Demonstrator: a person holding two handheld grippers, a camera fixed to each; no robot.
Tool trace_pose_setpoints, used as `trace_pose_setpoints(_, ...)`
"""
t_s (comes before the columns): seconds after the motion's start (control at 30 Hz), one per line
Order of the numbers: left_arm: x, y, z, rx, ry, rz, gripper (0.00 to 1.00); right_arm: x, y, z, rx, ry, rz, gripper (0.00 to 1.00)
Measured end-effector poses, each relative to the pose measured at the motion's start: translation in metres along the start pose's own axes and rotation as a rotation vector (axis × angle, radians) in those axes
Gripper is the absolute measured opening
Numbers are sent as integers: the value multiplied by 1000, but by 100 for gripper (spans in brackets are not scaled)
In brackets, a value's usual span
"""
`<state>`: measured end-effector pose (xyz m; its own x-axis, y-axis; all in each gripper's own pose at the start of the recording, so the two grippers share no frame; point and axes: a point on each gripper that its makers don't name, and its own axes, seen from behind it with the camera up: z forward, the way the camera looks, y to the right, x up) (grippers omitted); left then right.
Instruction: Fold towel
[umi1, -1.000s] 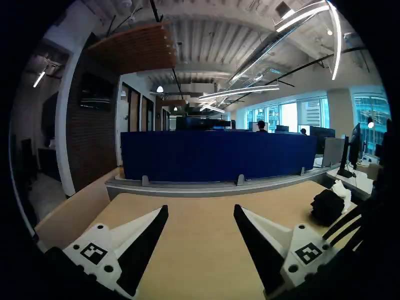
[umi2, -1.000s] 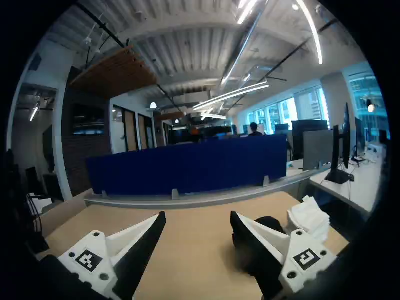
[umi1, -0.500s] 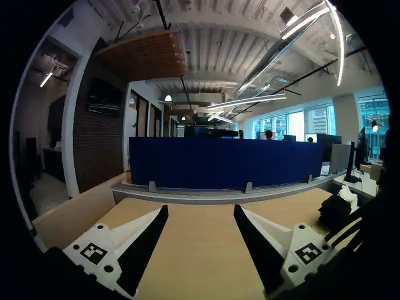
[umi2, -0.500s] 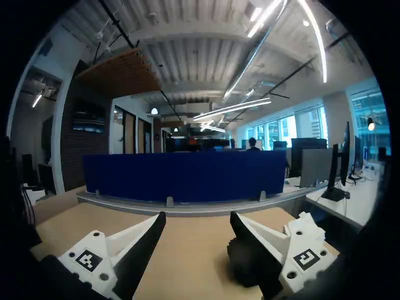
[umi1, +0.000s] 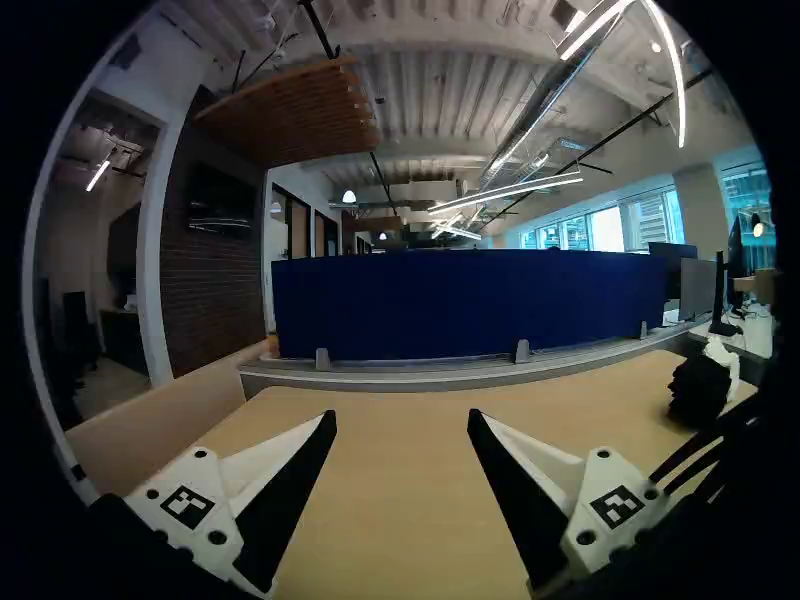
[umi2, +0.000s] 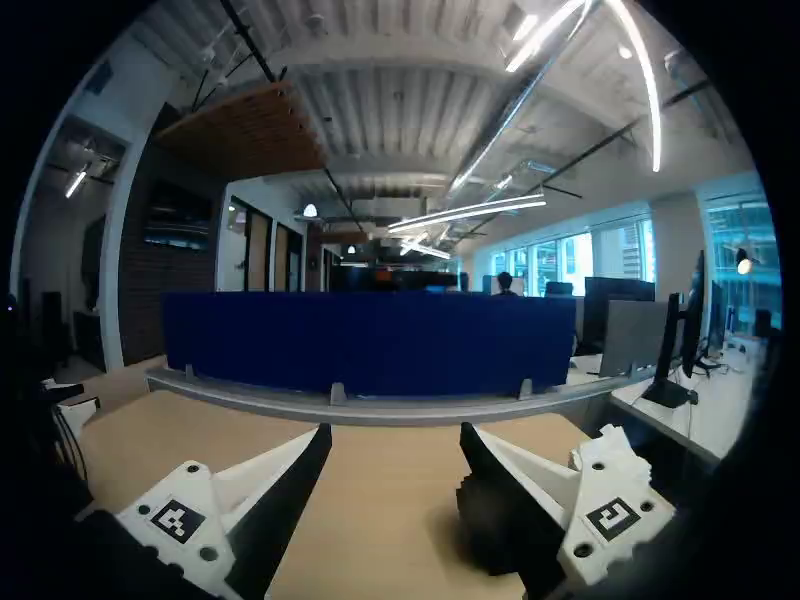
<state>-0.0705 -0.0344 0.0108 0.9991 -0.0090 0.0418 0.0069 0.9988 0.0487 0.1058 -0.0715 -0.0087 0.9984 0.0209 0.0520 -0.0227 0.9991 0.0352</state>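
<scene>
Towel stack (umi1: 697, 388), dark, sits at the table's (umi1: 560, 400) far right edge w/ a white cloth pile (umi1: 722, 353) touching it. Left gripper (umi1: 401, 415) & right gripper (umi2: 395, 428): fingers spread wide, nothing btwn them, both over the table.

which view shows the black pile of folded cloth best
The left gripper view: the black pile of folded cloth sits in the open at far right. In the right gripper view, a finger of the right hand-held gripper hides most of it.
</scene>
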Motion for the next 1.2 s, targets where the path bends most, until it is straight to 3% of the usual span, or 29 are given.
trace_pose_setpoints(0.37, -54, 0, 10, 5, 11, -47, 97, -8, -14, 19, 6, 13, -18, 100)
trace_pose_setpoints(0.77, -92, 5, 16, 30, 22, -67, 98, -32, -28, 34, 27, 15, -39, 100)
trace_pose_setpoints(1.0, -97, 14, 15, 30, 37, -32, 97, -38, -22, 34, 26, 17, -39, 100)
trace_pose_setpoints(1.2, -103, 17, 15, 20, 36, -39, 97, -37, -16, 32, 20, 23, -30, 100)
